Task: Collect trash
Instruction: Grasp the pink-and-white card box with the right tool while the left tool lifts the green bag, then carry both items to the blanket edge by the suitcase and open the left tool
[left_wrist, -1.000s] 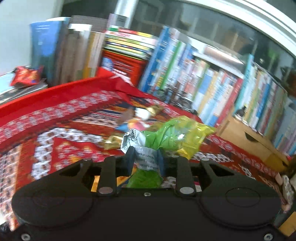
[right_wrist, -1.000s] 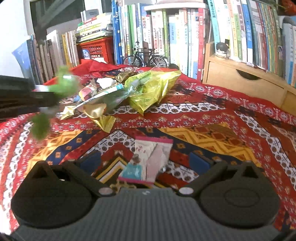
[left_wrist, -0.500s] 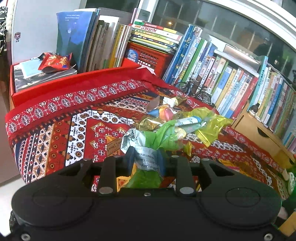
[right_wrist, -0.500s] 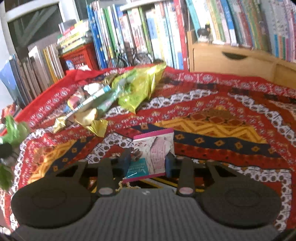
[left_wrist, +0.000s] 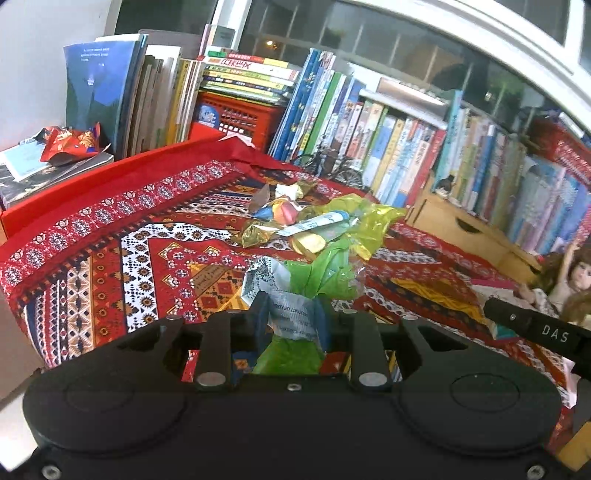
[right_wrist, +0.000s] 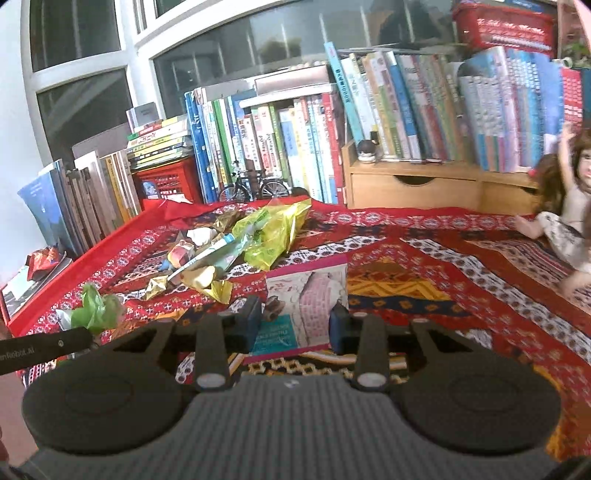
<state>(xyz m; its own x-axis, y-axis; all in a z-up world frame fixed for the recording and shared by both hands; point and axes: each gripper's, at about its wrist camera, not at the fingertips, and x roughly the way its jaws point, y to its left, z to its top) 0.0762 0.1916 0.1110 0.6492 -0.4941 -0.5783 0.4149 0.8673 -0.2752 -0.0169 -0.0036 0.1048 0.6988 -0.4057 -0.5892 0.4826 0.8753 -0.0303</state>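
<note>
My left gripper is shut on a crumpled green and silver wrapper, held above the patterned red cloth. The same wrapper shows at the left of the right wrist view. My right gripper is shut on a flat pink and teal packet, which is lifted off the cloth. A heap of trash lies further back: a yellow-green plastic bag, gold foil and small wrappers. That heap sits just beyond the left gripper's wrapper.
Rows of books line the back, with a red basket and a toy bicycle. A wooden drawer box and a doll stand at the right. A red wrapper lies on papers at the far left.
My right gripper closed on the pink packet and raised it off the cloth. My left gripper drew back from the heap, still holding the green wrapper.
</note>
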